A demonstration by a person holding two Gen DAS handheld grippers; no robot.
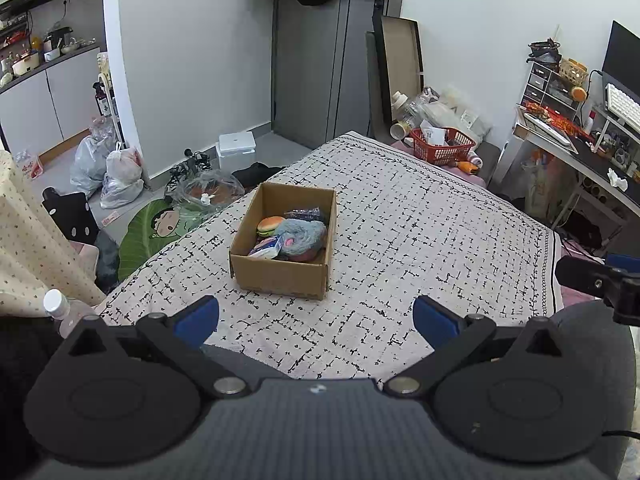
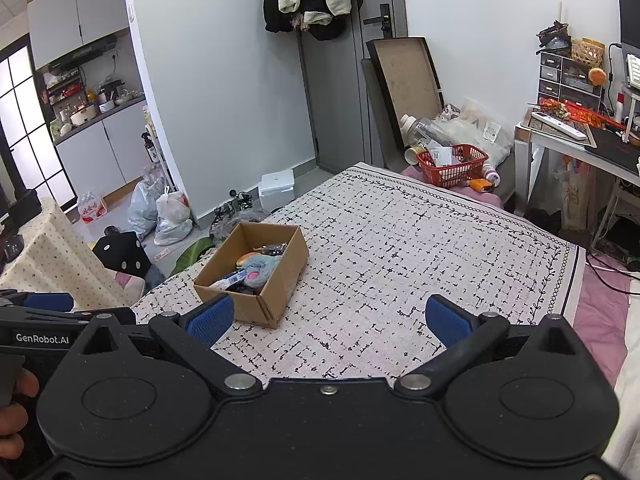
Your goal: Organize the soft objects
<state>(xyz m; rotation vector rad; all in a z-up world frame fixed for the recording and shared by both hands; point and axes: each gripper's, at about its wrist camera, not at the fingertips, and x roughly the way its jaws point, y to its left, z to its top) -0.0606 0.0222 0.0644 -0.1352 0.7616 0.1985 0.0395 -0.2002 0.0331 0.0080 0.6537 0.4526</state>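
A brown cardboard box (image 1: 280,274) (image 2: 276,280) sits on the patterned bedspread (image 1: 420,240) (image 2: 400,248). Inside lie a burger-shaped toy (image 1: 270,226), a fluffy blue-grey plush (image 1: 302,234) (image 2: 260,266), a white-and-blue packet (image 1: 266,249) (image 2: 230,279) and a dark wrapped item (image 1: 304,213). My left gripper (image 1: 316,318) hovers open just short of the box, nothing between its blue pads. My right gripper (image 2: 328,318) is open too, to the right of the box and nearer me, also empty. The left gripper's body (image 2: 40,320) shows at the right wrist view's left edge.
A red basket (image 1: 442,146) (image 2: 452,164) stands at the bed's far corner. A desk (image 1: 580,152) with a keyboard and drawers lines the right side. Bags (image 1: 120,176), a white bin (image 1: 236,150) and a green leaf cushion (image 1: 148,236) lie on the floor to the left. A bottle (image 1: 60,308) stands near left.
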